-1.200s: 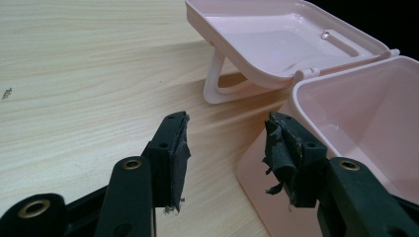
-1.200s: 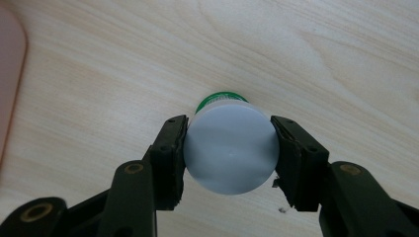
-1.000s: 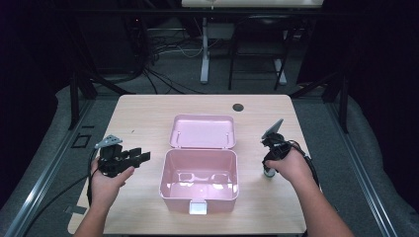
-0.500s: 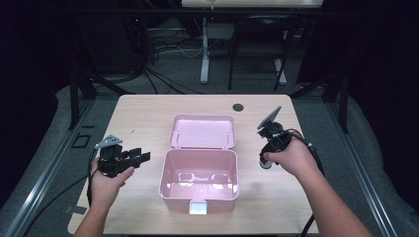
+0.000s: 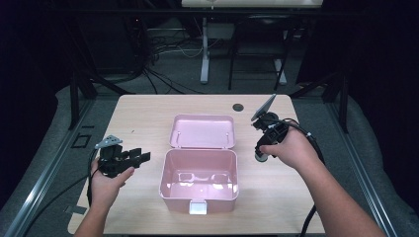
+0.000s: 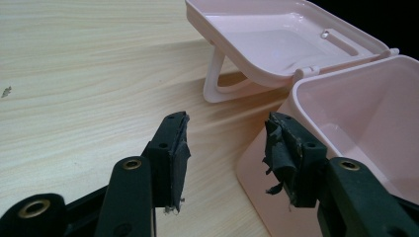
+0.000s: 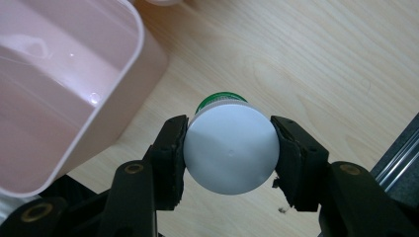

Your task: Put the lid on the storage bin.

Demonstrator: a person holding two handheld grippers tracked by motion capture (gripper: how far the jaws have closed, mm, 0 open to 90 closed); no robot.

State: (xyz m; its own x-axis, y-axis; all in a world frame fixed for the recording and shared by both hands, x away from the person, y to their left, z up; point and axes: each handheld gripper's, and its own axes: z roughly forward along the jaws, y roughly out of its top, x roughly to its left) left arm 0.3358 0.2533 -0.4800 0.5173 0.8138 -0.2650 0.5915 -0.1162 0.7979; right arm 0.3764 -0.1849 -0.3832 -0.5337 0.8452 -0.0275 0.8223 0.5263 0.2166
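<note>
While the white-capped bottle (image 7: 230, 148) sits pinched by its round cap between the two jaws of the right gripper (image 7: 230, 150), it hangs clear of the wooden table (image 7: 306, 64), just to the right of the pink box (image 7: 59, 84). A green band shows below the cap; the rest of the bottle is hidden under it. From the high view the right gripper (image 5: 262, 150) points downward in the person's right hand (image 5: 291, 150), level with the open bin of the pink box (image 5: 199, 180) but not over it.

The step in hand looks like carrying the bottle to the box. The next move, as I judge it, calls for a sideways shift toward the bin until the bottle is above the cavity, then a lowering past the rim before the jaws let go; the near wall is close, so the bottle's base has to clear it.

The left gripper (image 6: 225, 148) has its jaws spread with nothing between them, waiting low beside the box's left wall; in the high view the left gripper (image 5: 121, 159) rests in the left hand (image 5: 109, 180) near the table's left edge.

Counted: one bottle, one box with its hinged lid (image 5: 202, 131) lying flat open behind it, two grippers, and one small dark disc (image 5: 238, 106) set in the table's far side.
</note>
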